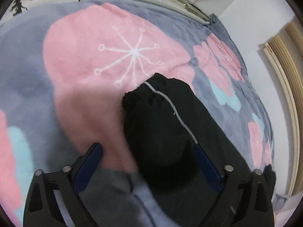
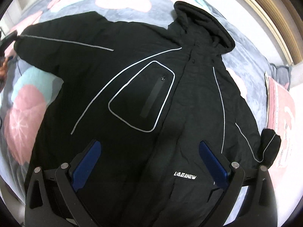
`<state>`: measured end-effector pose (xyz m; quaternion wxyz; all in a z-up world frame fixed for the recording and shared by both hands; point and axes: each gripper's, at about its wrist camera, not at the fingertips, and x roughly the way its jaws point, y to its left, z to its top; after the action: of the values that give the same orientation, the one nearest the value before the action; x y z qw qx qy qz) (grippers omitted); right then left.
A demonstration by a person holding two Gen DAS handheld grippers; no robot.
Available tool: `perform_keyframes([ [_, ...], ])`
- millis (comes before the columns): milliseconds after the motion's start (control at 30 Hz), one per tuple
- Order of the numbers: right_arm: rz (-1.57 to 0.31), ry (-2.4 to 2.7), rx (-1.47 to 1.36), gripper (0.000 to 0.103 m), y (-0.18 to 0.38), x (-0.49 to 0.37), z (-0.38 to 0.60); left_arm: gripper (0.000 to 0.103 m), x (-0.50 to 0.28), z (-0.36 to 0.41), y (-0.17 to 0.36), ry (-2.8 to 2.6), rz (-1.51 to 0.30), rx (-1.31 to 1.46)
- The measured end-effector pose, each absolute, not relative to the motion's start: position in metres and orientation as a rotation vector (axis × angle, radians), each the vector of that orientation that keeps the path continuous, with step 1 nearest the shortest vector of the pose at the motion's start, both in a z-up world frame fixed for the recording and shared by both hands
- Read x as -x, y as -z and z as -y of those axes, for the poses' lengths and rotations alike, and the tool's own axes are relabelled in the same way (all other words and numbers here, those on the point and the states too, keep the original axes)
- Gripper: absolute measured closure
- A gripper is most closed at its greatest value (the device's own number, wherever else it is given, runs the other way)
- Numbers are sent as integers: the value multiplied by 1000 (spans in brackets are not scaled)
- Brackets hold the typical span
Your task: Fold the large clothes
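A black hooded jacket (image 2: pixel 144 87) with grey reflective piping lies front up, spread on a flowered blanket (image 2: pixel 28 113). Its hood (image 2: pixel 204 22) points away and both sleeves stretch out sideways. My right gripper (image 2: pixel 149 147) is open and empty above the jacket's lower front. In the left wrist view one black sleeve (image 1: pixel 161 123) with its gathered cuff (image 1: pixel 144 92) lies on the blanket (image 1: pixel 106 53). My left gripper (image 1: pixel 147 149) is open, its blue pads either side of the sleeve, the sleeve between the jaws.
The blanket is grey-blue with pink and light blue flowers and covers a bed. A wooden bed frame edge (image 1: pixel 284 87) runs along the right. Books (image 1: pixel 185 3) sit on a white shelf beyond the bed. A pink pillow (image 2: pixel 282 117) lies at the right.
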<state>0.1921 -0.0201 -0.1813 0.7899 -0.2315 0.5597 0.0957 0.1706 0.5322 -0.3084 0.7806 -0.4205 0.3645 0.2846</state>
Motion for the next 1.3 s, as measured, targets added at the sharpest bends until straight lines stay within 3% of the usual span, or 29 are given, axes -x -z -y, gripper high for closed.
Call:
perform_keyframes([
  [33, -1207, -204, 503, 0, 182, -193, 20, 49, -176, -533, 310, -598, -796, 909],
  [67, -1211, -201, 504, 0, 183, -194, 21, 76, -180, -534, 311, -585, -804, 905],
  [100, -1215, -198, 499, 0, 184, -195, 22, 84, -183, -532, 307, -552, -790, 899],
  [200, -1225, -185, 475, 0, 185, -199, 28, 88, -180, -515, 279, -514, -739, 819],
  [467, -1241, -181, 398, 0, 182, -196, 41, 88, -204, -400, 187, -208, -679, 562],
  [667, -1203, -149, 344, 0, 168, -187, 61, 88, -236, -259, 162, 84, -738, 399],
  [933, -1217, -55, 240, 0, 171, -193, 114, 83, -270, -98, 214, 408, -947, 302],
  [1067, -1223, -18, 213, 0, 182, -206, 133, 63, -300, -67, 273, 430, -1158, 325],
  [1167, -1214, -35, 178, 0, 185, -221, 143, 61, -310, -70, 300, 465, -1241, 449],
  [1300, -1175, -145, 79, 0, 184, -251, 146, 57, -298, -82, 274, 503, -1207, 540],
])
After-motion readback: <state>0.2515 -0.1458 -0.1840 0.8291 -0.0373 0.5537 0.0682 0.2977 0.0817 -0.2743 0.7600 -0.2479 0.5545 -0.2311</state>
